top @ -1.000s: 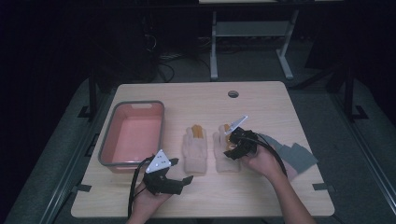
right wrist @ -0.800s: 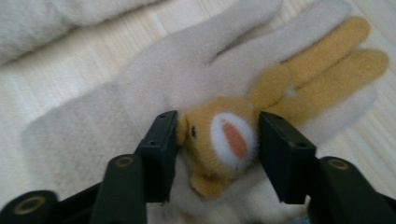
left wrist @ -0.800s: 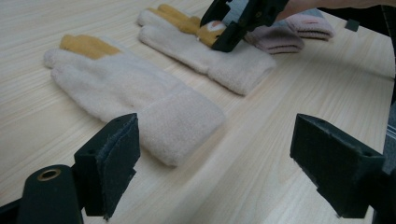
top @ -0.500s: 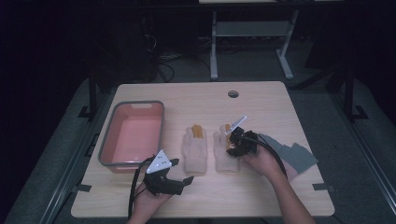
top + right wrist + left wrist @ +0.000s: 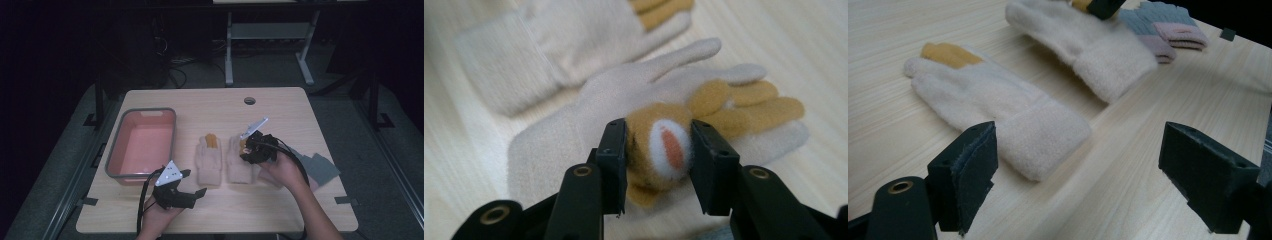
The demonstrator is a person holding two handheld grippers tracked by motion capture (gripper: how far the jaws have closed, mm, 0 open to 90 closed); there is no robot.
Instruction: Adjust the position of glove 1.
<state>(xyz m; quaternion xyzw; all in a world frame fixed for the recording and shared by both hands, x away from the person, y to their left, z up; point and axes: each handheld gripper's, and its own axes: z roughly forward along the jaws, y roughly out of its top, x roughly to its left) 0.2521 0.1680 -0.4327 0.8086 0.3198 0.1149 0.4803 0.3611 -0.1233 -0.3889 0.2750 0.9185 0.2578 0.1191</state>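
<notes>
Fleece, cream w/ mustard-yellow bits: that's what your right gripper (image 5: 658, 162) has. Its jaws have just been closing & now pinch a yellow padded lump w/ a white-and-orange patch (image 5: 666, 146) on the right-hand glove (image 5: 239, 161). Right gripper view: both pads press the lump's sides, while the glove's fingers and cuff lie on the wood below. Can't tell if the lump is sewn on or is a folded part of the glove.

High view: your right gripper (image 5: 256, 148) sits over the finger end of that glove, near the table's (image 5: 210, 102) middle, your hand behind it toward the right edge.

Second glove (image 5: 209, 159) lies flat just left of the first, side by side, apart from it, yellow fingertips pointing away from you. Left gripper view shows it closest, cuff (image 5: 1040, 132) toward the camera.

Your left gripper (image 5: 176, 189) is at the near edge, jaws wide, nothing btwn them; the second glove's cuff is just beyond the left jaw in its own view, not touched.

Pink tub w/ grey rim (image 5: 141, 147) stands at the table's left, nothing visible inside. Grey & pink knit gloves (image 5: 1168, 31) lie folded at the right side, partly behind your right hand in the high view.
</notes>
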